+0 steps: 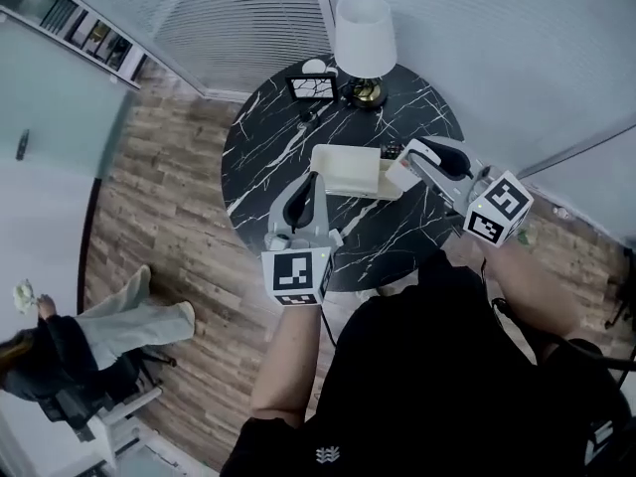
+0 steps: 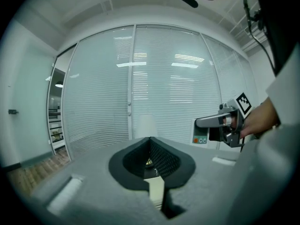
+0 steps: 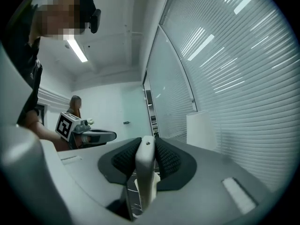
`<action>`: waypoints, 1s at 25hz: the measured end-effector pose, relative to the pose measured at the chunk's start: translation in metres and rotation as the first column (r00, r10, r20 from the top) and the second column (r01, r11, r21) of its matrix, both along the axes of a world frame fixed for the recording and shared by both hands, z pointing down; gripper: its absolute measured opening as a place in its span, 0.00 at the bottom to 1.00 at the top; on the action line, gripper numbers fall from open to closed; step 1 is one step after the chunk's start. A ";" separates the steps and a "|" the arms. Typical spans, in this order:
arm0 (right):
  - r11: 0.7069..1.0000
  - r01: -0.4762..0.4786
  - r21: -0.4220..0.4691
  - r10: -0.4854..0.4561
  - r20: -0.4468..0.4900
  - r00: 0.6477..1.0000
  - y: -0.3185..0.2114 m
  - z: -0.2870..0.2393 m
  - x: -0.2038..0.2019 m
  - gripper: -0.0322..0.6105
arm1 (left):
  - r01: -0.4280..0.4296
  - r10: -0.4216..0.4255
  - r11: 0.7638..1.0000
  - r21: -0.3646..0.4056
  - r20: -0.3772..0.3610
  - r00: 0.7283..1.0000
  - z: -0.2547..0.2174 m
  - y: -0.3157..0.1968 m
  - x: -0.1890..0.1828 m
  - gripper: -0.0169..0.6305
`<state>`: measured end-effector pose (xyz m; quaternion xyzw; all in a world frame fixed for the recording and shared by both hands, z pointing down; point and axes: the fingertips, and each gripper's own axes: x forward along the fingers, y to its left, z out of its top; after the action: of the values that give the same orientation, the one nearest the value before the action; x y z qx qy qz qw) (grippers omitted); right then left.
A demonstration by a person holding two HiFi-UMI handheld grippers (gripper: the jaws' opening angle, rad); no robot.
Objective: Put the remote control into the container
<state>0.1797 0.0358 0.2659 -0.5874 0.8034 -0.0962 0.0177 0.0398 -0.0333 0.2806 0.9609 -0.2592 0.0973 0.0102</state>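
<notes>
While the right gripper (image 1: 405, 172) squeezes the white remote control (image 3: 144, 172) in its jaws, its long side seeming to run along them, just beside the right edge of the container (image 1: 348, 172) on the tabletop (image 1: 258, 167), the left gripper (image 1: 310, 179) hangs close by with jaws shut on nothing — so the right hand is nearer.

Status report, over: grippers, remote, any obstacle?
Left gripper shut, empty. Right gripper shut on remote, at container right edge, not yet in. Lamp stands behind, out of the way.
</notes>
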 end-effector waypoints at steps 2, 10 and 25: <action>0.999 0.047 -0.010 -0.047 0.007 0.999 -0.007 0.004 0.006 0.20 | 0.058 -0.058 0.998 -0.012 0.004 0.998 0.003 -0.006 0.002 0.03; 0.972 0.232 -0.024 -0.232 0.021 0.973 -0.033 0.020 0.027 0.20 | 0.207 -0.207 0.978 -0.002 0.040 0.977 0.004 -0.005 0.026 0.03; 0.862 0.505 -0.049 -0.507 -0.053 0.860 -0.051 0.058 0.027 0.20 | 0.495 -0.494 0.869 0.001 0.073 0.866 0.019 0.006 0.032 0.03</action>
<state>0.2064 -0.0148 0.3236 -0.3590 0.9277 -0.0923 -0.0438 0.0720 -0.0277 0.2992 0.8582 -0.4960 0.1277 0.0342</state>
